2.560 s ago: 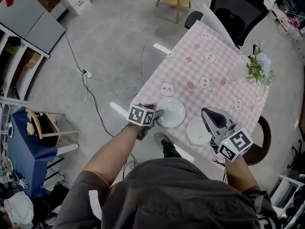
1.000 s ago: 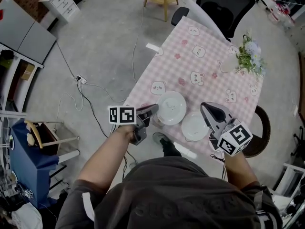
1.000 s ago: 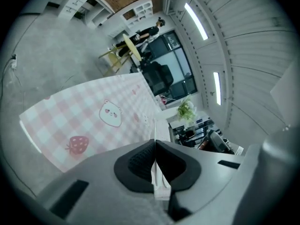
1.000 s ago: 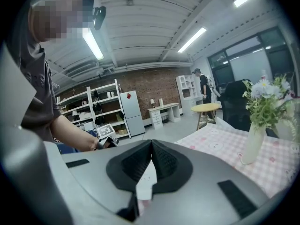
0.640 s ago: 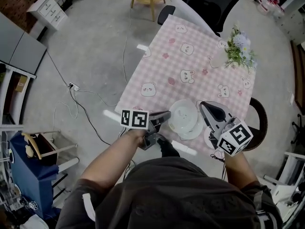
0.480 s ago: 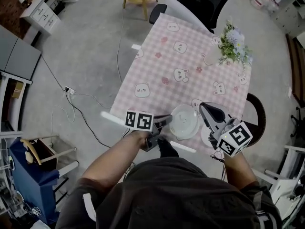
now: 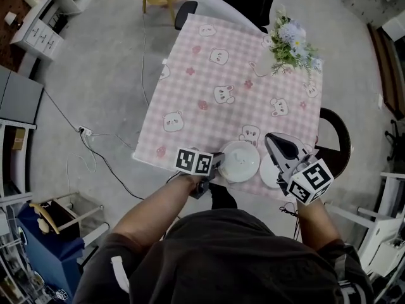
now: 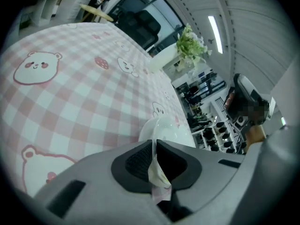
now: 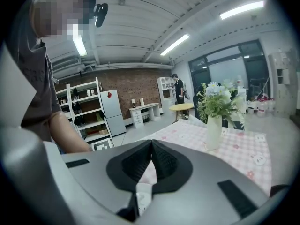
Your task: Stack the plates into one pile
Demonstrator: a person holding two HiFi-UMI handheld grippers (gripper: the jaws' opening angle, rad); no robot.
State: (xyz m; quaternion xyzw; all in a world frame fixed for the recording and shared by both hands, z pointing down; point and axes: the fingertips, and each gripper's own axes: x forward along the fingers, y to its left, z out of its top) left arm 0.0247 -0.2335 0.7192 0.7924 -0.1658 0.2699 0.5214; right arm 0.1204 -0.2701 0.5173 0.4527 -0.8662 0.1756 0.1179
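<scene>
Pink checked cloth is spread over the bench [image 7: 209, 81], and both plates are found at its near edge. At the left, the left gripper [image 7: 216, 163] is pinched shut on the near rim of the white plate [image 7: 240, 161], the thin edge being clamped between its pads. Just to the right, the second plate [image 7: 269, 175] lies flat on the cloth, partly covered from above by the right gripper [image 7: 271, 141], whose jaws are pressed together on nothing. The held plate is round, so no long axis can be named; its hollow is turned upward and it appears close to level, its rim just beside that of the second plate. Whether it is lifted clear of the cloth cannot be told. Trouble is most likely to come from the narrow rim grip: the plate could be levered downward by its own weight and slip free. Its far rim could also be knocked against the second plate, which might then be pushed off the close bench edge. The right gripper above the pile could be struck as well.
</scene>
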